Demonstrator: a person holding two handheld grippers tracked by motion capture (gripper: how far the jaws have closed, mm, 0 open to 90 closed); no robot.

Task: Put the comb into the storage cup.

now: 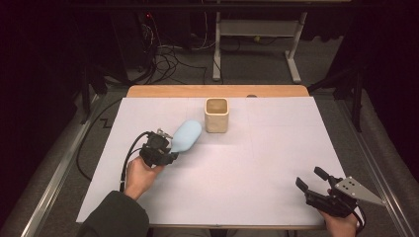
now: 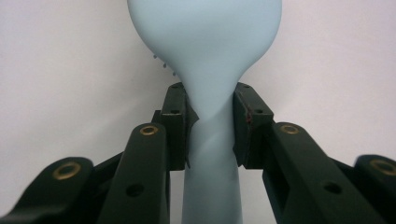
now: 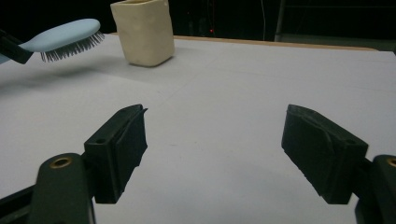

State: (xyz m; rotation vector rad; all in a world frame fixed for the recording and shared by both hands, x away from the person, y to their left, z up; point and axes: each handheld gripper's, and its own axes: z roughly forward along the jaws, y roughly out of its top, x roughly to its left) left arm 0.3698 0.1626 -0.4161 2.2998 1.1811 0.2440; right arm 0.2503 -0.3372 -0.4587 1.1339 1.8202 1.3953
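1. I can read no text, label, brand or number on the light blue hairbrush (image 1: 186, 137) that I hold.
2. The cream holder cup (image 1: 217, 115) bears no lettering that I can read.
3. The white bench (image 1: 257, 163) cover carries no print.

a lab or recording room, dimly lit. a wooden table (image 1: 217, 91) is covered by a white sheet (image 1: 257, 163) and framed by metal rails (image 1: 47, 185) along its sides. loose cables (image 1: 165, 59) lie tangled on the grey carpet (image 1: 257, 64) behind it, near the white legs of another desk (image 1: 295, 54); the rest falls into darkness.
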